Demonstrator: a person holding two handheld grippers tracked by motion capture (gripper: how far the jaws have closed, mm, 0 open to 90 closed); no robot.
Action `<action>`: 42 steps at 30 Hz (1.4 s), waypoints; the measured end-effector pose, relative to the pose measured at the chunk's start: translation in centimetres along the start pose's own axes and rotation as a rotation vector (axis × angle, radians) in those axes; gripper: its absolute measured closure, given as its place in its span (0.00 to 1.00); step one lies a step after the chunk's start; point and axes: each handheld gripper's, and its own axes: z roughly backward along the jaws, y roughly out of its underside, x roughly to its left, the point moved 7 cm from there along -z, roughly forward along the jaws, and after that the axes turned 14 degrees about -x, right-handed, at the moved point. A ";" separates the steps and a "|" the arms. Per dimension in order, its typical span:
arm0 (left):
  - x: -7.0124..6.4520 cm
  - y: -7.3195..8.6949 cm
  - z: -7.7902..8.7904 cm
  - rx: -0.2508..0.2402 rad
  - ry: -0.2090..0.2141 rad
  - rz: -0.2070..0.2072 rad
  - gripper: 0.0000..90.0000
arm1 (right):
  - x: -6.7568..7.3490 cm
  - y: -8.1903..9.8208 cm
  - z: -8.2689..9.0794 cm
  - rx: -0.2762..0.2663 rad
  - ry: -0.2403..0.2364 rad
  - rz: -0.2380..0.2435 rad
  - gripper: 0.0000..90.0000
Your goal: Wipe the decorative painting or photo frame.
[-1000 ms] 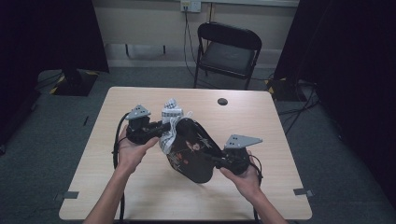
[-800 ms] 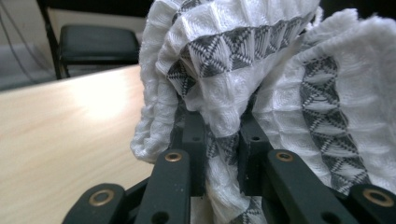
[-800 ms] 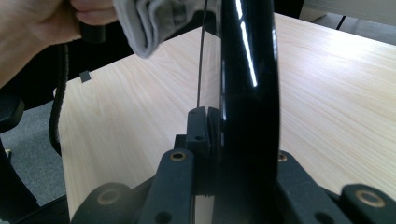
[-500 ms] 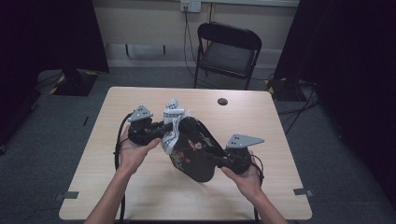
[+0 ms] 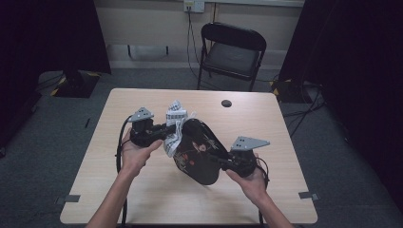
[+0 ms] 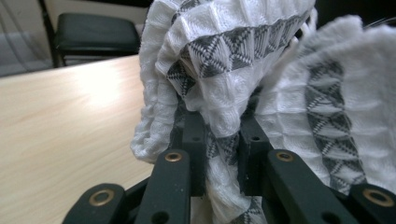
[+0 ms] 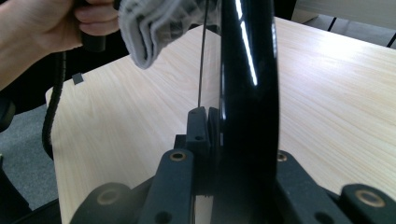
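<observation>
No readable writing anywhere, just the left gripper pinching a white cloth against a black tray clamped by the right gripper, above a wood table near a folding chair.

A light wooden desk stood on grey carpet. Near its far edge, toward the far right corner, lay a small dark round thing. Beyond that far edge stood a black folding chair before a pale wall, with a cable hanging from a wall socket.
</observation>
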 end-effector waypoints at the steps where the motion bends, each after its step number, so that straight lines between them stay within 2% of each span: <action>1: -0.1 -0.1 0.0 0.002 -0.002 -0.009 0.86 | 0.0 0.0 0.0 0.001 0.000 0.001 0.89; 4: 0.4 0.3 -0.1 0.011 -0.009 -0.004 0.86 | 0.0 0.0 0.0 0.003 0.000 0.002 0.89; 7: 1.2 1.1 -0.1 0.050 -0.048 -0.015 0.86 | 0.0 0.0 0.0 0.005 0.000 0.005 0.89; 12: 1.8 1.5 -0.2 0.066 -0.069 -0.014 0.86 | 0.0 0.0 0.0 0.005 -0.003 0.007 0.89; 16: 1.2 1.0 -0.1 0.049 -0.058 -0.006 0.86 | 0.0 0.0 0.0 0.004 -0.004 0.006 0.89; 17: 0.7 0.7 -0.1 0.044 -0.056 -0.023 0.85 | 0.0 0.0 0.0 0.004 -0.005 0.007 0.89; 20: 0.0 0.1 -0.1 0.027 -0.039 -0.038 0.85 | 0.0 0.0 0.0 0.003 -0.006 0.005 0.89; 22: 0.0 0.2 -0.1 0.026 -0.042 -0.048 0.85 | 0.0 0.0 0.0 0.005 -0.005 0.003 0.89; 23: 0.2 0.3 -0.2 0.027 -0.041 -0.041 0.85 | 0.0 0.0 0.0 0.005 -0.003 0.003 0.89; 27: 1.9 1.7 -0.3 0.073 -0.083 -0.029 0.86 | 0.0 0.0 0.0 0.005 -0.001 0.002 0.89; 29: 2.6 2.4 -0.4 0.100 -0.110 -0.042 0.86 | 0.0 0.0 0.0 0.005 -0.002 0.001 0.89; 31: 2.9 2.9 -0.6 0.108 -0.125 -0.027 0.86 | 0.0 0.0 0.0 0.006 -0.002 0.002 0.89; 34: 2.6 2.4 -0.5 0.094 -0.113 -0.022 0.86 | 0.0 0.0 0.0 0.007 -0.003 0.002 0.89; 39: 0.3 0.3 0.0 0.016 -0.026 -0.008 0.86 | 0.0 0.0 0.0 0.004 -0.005 0.003 0.89; 41: -0.2 0.0 -0.1 0.020 -0.037 -0.046 0.86 | 0.0 0.0 0.0 0.004 -0.005 0.003 0.89; 42: -0.3 0.0 -0.1 0.018 -0.039 -0.051 0.86 | 0.0 0.0 0.0 0.004 -0.004 0.003 0.89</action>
